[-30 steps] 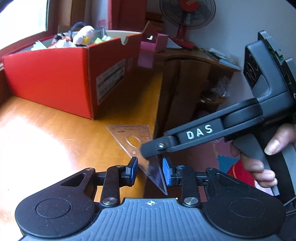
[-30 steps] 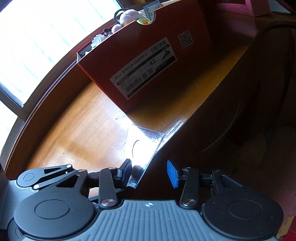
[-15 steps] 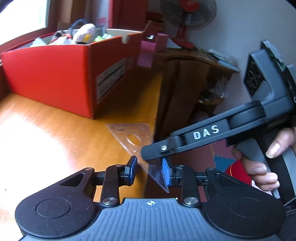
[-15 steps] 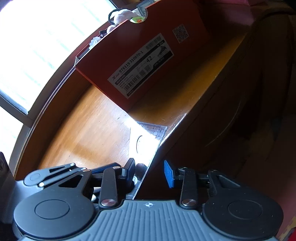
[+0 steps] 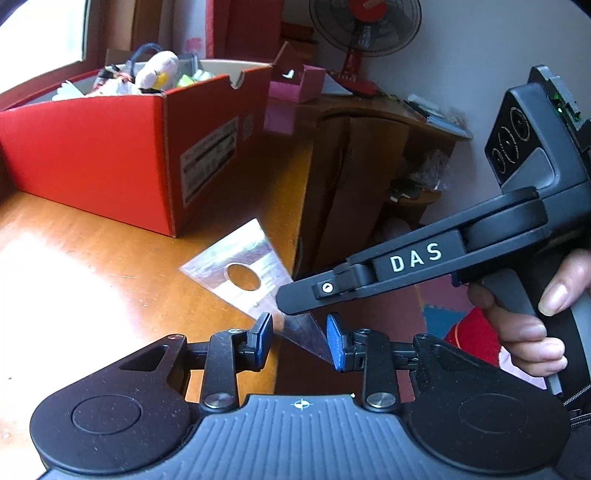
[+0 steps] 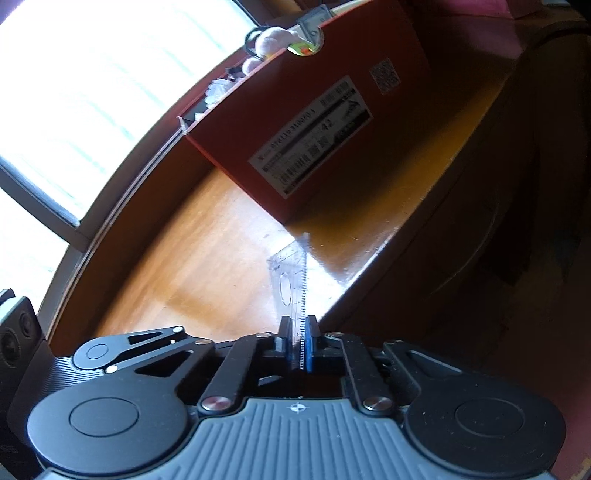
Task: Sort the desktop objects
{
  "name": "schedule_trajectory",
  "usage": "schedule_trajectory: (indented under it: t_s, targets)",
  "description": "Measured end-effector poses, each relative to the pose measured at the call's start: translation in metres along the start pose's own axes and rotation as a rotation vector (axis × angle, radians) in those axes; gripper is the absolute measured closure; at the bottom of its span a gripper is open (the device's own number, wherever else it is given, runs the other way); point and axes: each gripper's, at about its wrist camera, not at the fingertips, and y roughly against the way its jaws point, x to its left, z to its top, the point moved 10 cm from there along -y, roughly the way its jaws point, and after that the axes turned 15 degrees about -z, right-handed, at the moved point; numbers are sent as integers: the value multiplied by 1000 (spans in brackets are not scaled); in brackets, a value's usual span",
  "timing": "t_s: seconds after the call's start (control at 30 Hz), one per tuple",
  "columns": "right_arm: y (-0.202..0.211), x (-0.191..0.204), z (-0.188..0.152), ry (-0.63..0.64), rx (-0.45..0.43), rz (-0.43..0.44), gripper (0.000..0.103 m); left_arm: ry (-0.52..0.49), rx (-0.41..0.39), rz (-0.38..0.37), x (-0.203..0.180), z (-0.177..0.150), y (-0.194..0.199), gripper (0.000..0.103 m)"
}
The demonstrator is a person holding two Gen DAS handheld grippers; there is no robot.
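The right gripper is pinching the clear triangular ruler between its blue pads, the two fingers pressed close on the ruler's narrow end so that the plastic is standing edge-on and pointing away over the wooden desk. In the left wrist view the same gripper is reaching in from the right as a long black body marked DAS, its tip sitting on the near part of the ruler, and the person's right hand is wrapping its fingers round the handle with the thumb lying along the side. The ruler is tilting up off the desk at the desk's right edge, its wide end with the oval hole catching bright glare and its sharp corner hanging past the edge. The left gripper is waiting just beneath that corner with its jaws spread, one blue pad on each side of the ruler's point and neither visibly gripping it. Farther along the desk the red cardboard box is standing with soft toys and small clutter showing above its rim, near the ruler but apart from it. Behind it a pink box and a red fan are standing.
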Motion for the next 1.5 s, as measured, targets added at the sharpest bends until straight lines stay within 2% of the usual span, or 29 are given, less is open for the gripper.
schedule_trajectory:
  t_s: [0.13, 0.43, 0.7, 0.9, 1.13, 1.27, 1.5]
  targets:
    - [3, -12, -8, -8, 4, 45, 101, 36, -30, 40, 10, 0, 14, 62]
    - [0, 7, -4, -72, 27, 202, 101, 149, -117, 159, 39, -11, 64, 51]
    - [6, 46, 5, 8, -15, 248, 101, 212, -144, 255, 64, -19, 97, 46]
    - [12, 74, 14, 69, -52, 281, 101, 196, -181, 334, 78, -1, 120, 40]
    - [31, 96, 63, 121, -145, 358, 101, 198, -238, 445, 95, 46, 143, 38]
    - [31, 98, 111, 153, -184, 392, 101, 207, -269, 506, 107, 83, 144, 38]
    - [16, 71, 206, 178, -226, 400, 101, 227, -311, 533, 122, 162, 115, 38]
